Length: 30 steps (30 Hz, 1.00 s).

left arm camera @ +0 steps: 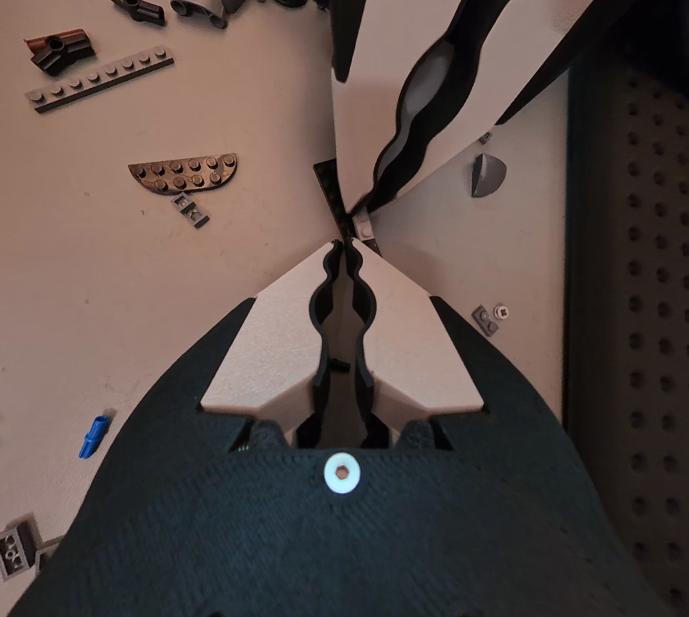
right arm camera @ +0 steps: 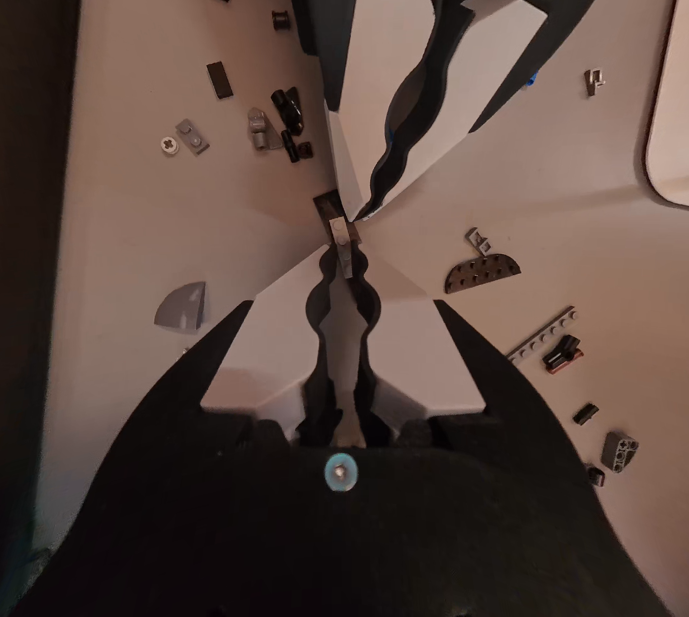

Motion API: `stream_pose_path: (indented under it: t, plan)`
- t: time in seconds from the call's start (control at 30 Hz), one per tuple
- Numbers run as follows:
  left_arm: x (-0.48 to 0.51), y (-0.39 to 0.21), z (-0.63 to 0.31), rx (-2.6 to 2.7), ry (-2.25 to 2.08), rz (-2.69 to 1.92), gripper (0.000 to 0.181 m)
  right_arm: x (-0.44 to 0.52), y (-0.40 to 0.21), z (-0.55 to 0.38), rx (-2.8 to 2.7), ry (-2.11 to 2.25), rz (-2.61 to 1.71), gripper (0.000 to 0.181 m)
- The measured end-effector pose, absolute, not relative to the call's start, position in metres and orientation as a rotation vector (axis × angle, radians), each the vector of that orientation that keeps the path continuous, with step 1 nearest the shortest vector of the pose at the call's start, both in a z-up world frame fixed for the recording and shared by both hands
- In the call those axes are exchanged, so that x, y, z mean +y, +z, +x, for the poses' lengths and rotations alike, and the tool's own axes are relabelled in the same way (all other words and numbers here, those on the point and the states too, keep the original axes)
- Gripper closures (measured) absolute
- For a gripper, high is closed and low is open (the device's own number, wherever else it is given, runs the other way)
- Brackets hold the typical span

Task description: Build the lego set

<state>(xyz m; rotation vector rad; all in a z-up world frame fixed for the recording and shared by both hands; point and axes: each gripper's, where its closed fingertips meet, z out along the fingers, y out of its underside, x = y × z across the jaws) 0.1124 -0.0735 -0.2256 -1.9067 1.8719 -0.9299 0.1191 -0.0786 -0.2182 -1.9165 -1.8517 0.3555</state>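
Pinching black plate edgewise, left claw; right claw grips grey plate lengthwise.

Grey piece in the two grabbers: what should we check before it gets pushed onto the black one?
1. The left gripper grips the black plate firmly: ok, the jaws are shut on its end.
2. The right gripper grips the grey plate: ok, the jaws are shut on it.
3. The two plates meet: ok, the grey plate lies against the black plate in both views.
4. The studs are lined up: cannot tell, because the fingertips hide the joint.
5. The grey plate is pressed fully down: cannot tell.
6. Loose parts are out of the way: ok, the half-round black plate lies well to the side.
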Motion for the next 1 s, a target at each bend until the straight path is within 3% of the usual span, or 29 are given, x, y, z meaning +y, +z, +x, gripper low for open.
stream_pose_path:
  t: [0.67,1.0]
  plan:
    - [-0.0735,-0.2256,0.1122,1.876,-0.937,-1.904,0.18,-0.0815,-0.2225,0.12,-1.922,0.41,-1.902,0.176]
    - [-0.0795,-0.2213,0.1153,1.874,-0.996,-1.896,0.169,-0.0816,-0.2228,0.1195,-1.923,0.424,-1.898,0.175]
